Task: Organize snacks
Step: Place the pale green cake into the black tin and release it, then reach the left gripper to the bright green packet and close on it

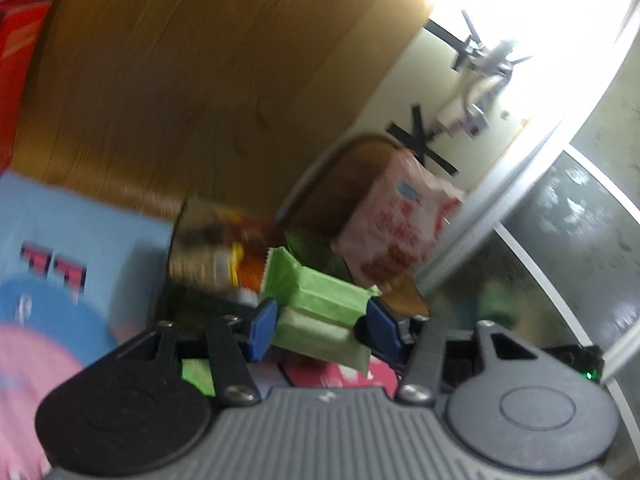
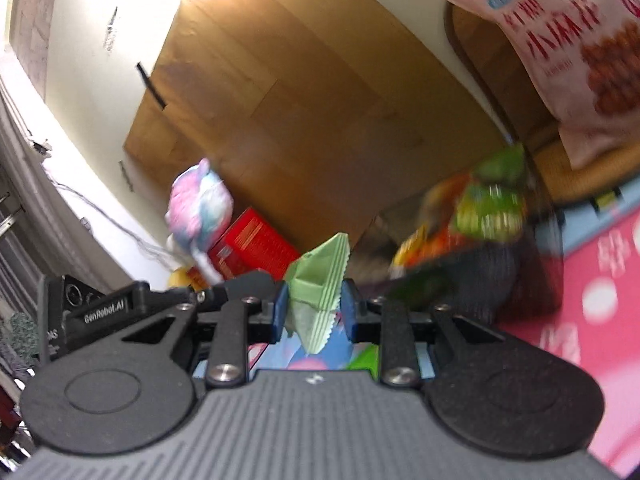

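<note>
Two blue pads of the left gripper (image 1: 322, 326) press on the short ends of a green wafer pack (image 1: 320, 304), which lies crosswise between them; the jaws stand partly closed on it, and a second green pack (image 1: 320, 340) sits directly under the first, touching it. Whether the pads also bear on this lower pack cannot be told.

The right gripper (image 2: 314, 312) clamps a single green snack wrapper (image 2: 320, 284) between its blue pads, jaws narrow. The wrapper stands upright, its serrated seal edge turned toward the camera and its top rising above the fingertips.

Beyond the left fingertips stands a blurred, multicoloured snack bag (image 1: 224, 252). Behind and to the right of it is a wicker basket (image 1: 324, 188) with a hoop handle, holding a pink bag of fried snacks (image 1: 396, 224) that leans upright against its inside.

In the right wrist view, the same pink bag (image 2: 568, 56) fills the upper right, with the blurred snack bag (image 2: 472, 224) just beyond the fingers. A red carton (image 2: 252, 244) and a pink-and-blue plush toy (image 2: 200, 204) lie to the left, near each other.

All items sit on a wooden floor (image 2: 304, 88), with a pink and blue play mat (image 2: 600, 280) below the grippers.
</note>
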The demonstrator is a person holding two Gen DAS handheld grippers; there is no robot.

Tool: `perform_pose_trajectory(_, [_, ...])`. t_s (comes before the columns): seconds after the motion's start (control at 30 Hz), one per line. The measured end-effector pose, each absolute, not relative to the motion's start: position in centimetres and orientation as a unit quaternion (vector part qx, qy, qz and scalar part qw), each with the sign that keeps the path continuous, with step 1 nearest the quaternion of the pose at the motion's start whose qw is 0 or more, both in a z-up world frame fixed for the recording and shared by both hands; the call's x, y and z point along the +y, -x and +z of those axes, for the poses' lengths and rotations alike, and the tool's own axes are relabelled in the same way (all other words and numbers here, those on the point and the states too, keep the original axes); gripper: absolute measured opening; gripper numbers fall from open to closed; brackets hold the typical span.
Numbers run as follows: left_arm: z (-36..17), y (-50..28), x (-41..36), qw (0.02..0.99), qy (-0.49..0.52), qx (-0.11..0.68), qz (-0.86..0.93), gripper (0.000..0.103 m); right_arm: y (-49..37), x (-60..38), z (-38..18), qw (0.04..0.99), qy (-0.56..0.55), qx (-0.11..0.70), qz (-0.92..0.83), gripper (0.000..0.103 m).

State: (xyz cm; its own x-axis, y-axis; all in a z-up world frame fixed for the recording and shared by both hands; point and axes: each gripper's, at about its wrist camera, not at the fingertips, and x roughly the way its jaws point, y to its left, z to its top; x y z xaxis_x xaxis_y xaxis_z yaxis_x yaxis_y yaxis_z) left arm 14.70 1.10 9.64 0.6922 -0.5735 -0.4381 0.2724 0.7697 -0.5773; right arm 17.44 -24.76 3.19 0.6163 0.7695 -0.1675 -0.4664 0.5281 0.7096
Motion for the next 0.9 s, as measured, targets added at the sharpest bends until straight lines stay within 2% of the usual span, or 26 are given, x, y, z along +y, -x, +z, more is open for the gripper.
perform_pose_trajectory(0.13, [9.4, -18.9, 0.5, 0.900, 0.220, 0.313, -0.212, 0.049, -21.2, -23.6, 3.0, 0.855, -0.299, 0.239, 0.350, 0.032])
perform_pose_trajectory(0.23, [8.2, -21.1, -0.1, 0.904, 0.203, 0.326, -0.187, 0.051, -22.7, -22.0, 2.5, 0.889, -0.239, 0.236, 0.312, 0.038])
perform_pose_trajectory(0.3, [7.4, -21.8, -0.4, 0.907, 0.190, 0.334, -0.171, 0.051, -22.7, -21.6, 2.4, 0.915, -0.200, 0.220, 0.272, 0.048])
perform_pose_trajectory(0.57, [8.3, -17.0, 1.9, 0.907, 0.209, 0.306, -0.200, 0.051, -16.7, -25.3, 2.6, 0.910, -0.244, 0.184, 0.281, 0.048])
perform_pose_trajectory(0.67, [7.9, -13.8, 3.2, 0.909, 0.207, 0.299, -0.203, 0.051, -14.0, -25.0, 1.3, 0.899, -0.228, 0.211, 0.310, 0.048])
perform_pose_trajectory(0.77, [6.4, -12.4, 4.0, 0.909, 0.196, 0.320, -0.180, 0.055, -13.0, -22.6, -0.7, 0.886, -0.173, 0.267, 0.338, 0.054])
perform_pose_trajectory(0.87, [4.7, -13.4, 3.7, 0.904, 0.173, 0.368, -0.134, 0.056, -12.9, -19.7, -2.1, 0.878, -0.119, 0.306, 0.348, 0.061])
perform_pose_trajectory(0.9, [4.1, -14.1, 3.5, 0.902, 0.161, 0.381, -0.127, 0.056, -13.0, -18.7, -2.2, 0.875, -0.110, 0.315, 0.350, 0.069])
